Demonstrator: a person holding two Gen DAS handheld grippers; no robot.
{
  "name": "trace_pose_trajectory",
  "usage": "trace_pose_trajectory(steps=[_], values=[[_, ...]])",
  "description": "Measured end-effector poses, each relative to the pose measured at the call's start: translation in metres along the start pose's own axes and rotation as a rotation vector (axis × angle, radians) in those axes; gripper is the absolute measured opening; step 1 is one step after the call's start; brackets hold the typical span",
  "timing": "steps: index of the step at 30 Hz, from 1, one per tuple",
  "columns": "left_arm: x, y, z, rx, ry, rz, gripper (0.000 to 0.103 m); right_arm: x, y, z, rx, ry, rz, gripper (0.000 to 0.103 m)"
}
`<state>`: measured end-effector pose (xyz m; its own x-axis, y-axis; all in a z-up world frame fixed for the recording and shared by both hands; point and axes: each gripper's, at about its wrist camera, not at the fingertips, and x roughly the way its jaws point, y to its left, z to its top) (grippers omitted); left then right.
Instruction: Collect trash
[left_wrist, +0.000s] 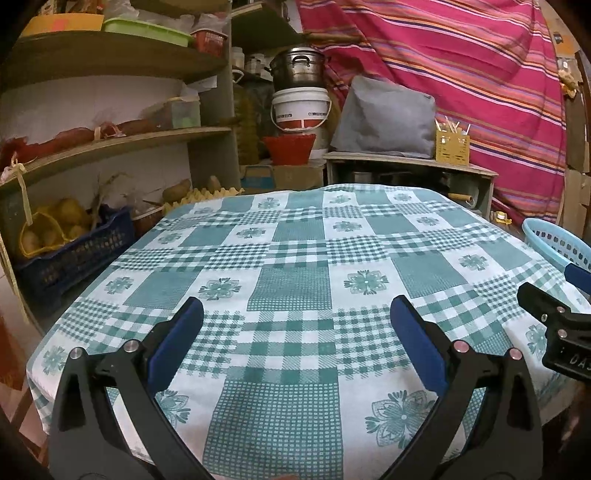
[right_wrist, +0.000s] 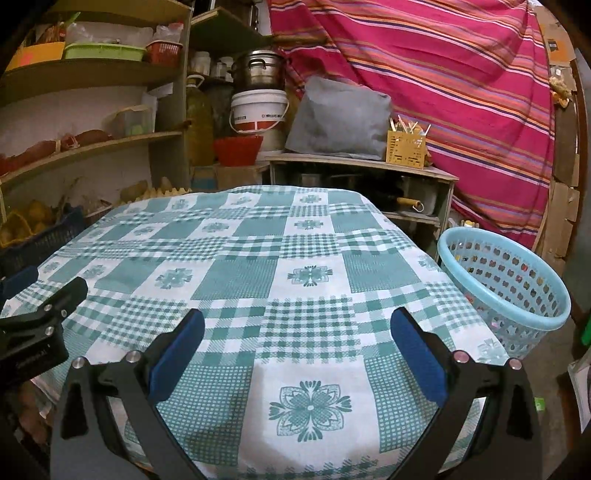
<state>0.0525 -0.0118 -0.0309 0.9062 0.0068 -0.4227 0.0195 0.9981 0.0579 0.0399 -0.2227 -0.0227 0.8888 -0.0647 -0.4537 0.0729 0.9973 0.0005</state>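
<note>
While both claws are held over the surface, nothing is gripped by either one. The left claw is spread wide, and only the green and white checked cloth is seen between its blue pads. The right claw is spread just as wide, and a flower print on the cloth is seen between its blue pads. In the left wrist view, part of the right claw is seen at the right edge of the surface. In the right wrist view, part of the left claw is seen at the left edge of the surface.

A light blue basket is placed on the floor just beside the right edge of the surface. Small bits of many colours are seen through its holes, but what they are cannot be told. In the left wrist view, only the rim of the basket is seen.

Behind the surface, a white bucket is stacked on a red bowl, and a metal pot is set on top of the bucket. A grey cushion and a yellow holder are kept on a low shelf behind the surface. To the left of the surface, wooden shelves are seen. A pink striped cloth is hung behind the surface.
</note>
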Motion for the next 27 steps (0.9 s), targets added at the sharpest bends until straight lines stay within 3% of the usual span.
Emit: trace_pose_trajectory(steps=[27], values=[[-0.0026, 0.0074, -0.0029, -0.008, -0.010, 0.025, 0.098, -0.0056, 0.0036, 0.0005, -0.018, -0.034, -0.014, 0.098]])
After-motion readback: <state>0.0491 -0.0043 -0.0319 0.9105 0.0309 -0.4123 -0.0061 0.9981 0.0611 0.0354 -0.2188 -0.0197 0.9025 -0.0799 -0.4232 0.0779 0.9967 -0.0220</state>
